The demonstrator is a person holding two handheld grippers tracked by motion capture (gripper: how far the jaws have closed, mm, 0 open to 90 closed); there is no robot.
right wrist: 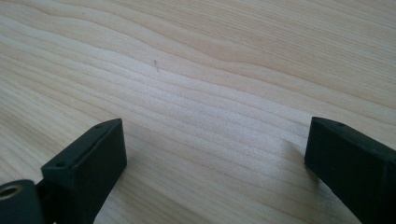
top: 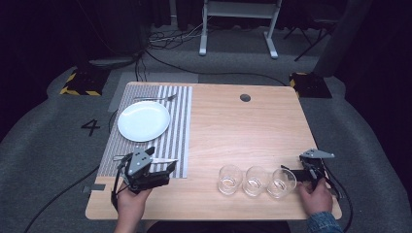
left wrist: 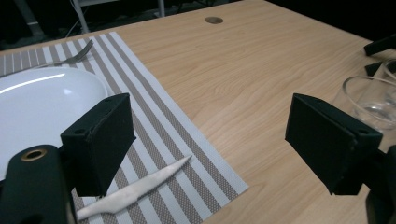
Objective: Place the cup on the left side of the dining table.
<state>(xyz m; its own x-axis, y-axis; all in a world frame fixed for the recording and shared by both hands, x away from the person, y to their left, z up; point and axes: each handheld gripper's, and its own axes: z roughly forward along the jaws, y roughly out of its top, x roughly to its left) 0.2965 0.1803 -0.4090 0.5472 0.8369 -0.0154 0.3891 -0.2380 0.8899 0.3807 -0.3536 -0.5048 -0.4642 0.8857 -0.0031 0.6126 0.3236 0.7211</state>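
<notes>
The left gripper (left wrist: pixel 205 149) is hovering wide open and empty just right of the knife (left wrist: pixel 135 189) lying on the striped mat (left wrist: pixel 159 126); the right gripper (right wrist: pixel 215 158) is gaping empty over the bare table (right wrist: pixel 210 60).

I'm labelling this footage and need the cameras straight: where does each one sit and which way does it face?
High view: above the person's side, looking forward and down on the table; both hands and grippers show.
Left gripper view: on the left gripper, facing knife, plate, glasses; own jaws.
Right gripper view: on the right gripper, facing bare wood; own jaws.
Shared: high and left views both show plate, knife, glasses.
</notes>
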